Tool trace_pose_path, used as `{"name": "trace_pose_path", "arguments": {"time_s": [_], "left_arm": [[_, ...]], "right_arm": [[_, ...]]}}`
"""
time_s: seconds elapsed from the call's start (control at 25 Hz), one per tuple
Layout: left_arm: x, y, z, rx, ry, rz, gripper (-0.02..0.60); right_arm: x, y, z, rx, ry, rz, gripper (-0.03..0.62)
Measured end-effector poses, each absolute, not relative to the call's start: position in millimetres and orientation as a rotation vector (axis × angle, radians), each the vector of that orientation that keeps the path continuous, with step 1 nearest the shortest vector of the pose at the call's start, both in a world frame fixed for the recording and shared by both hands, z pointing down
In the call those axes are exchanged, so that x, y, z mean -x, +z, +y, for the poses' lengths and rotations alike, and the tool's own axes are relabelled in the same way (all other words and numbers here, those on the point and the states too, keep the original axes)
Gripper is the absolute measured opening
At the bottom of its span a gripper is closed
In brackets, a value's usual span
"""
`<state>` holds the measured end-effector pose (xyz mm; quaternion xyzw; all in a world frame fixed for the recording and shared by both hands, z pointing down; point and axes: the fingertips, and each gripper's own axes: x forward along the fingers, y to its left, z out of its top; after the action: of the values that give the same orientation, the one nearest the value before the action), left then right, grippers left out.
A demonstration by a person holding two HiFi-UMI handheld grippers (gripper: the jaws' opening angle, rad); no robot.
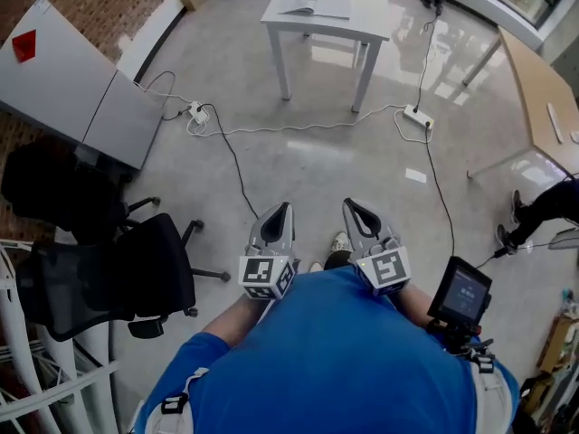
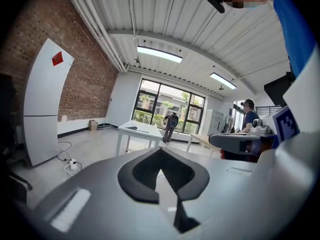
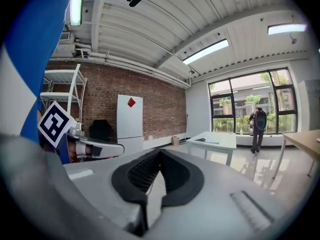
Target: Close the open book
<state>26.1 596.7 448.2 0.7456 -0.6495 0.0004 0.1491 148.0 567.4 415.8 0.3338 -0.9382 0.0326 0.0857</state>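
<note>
Both claws are closed on nothing. The left claw (image 1: 283, 212) and the right claw (image 1: 351, 208) have their tips pressed together and are held side by side close to the person's chest, aimed roughly level. This is probably a resting carry, since nothing is within reach. The book (image 1: 315, 3) lies well apart on the far white table (image 1: 366, 27); it seems open, though it is too small to be sure.
</note>
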Motion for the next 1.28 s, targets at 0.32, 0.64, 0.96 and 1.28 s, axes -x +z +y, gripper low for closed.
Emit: {"name": "trace_pose_path", "arguments": {"time_s": [0.32,0.64,0.96,1.28], "left_arm": [[-12.5,458.8,550.7,-2.12,0.006,-1.884,0.006],[-17.7,440.7,450.2,-2.186,0.008,-1.856,0.006],[-28.2,452.6,357.2,-2.21,0.023,-1.845,0.006],[-29.6,450.8,307.1,-2.222,0.031,-1.788,0.006]], "right_arm": [[-135.9,434.1,517.7,-0.97,0.141,-2.8,0.002],[-142.0,427.6,423.9,-1.057,0.152,-2.814,0.003],[-154.5,437.8,335.5,-1.098,0.215,-2.815,0.003],[-150.3,438.0,297.8,-1.142,0.262,-2.776,0.003]]}}
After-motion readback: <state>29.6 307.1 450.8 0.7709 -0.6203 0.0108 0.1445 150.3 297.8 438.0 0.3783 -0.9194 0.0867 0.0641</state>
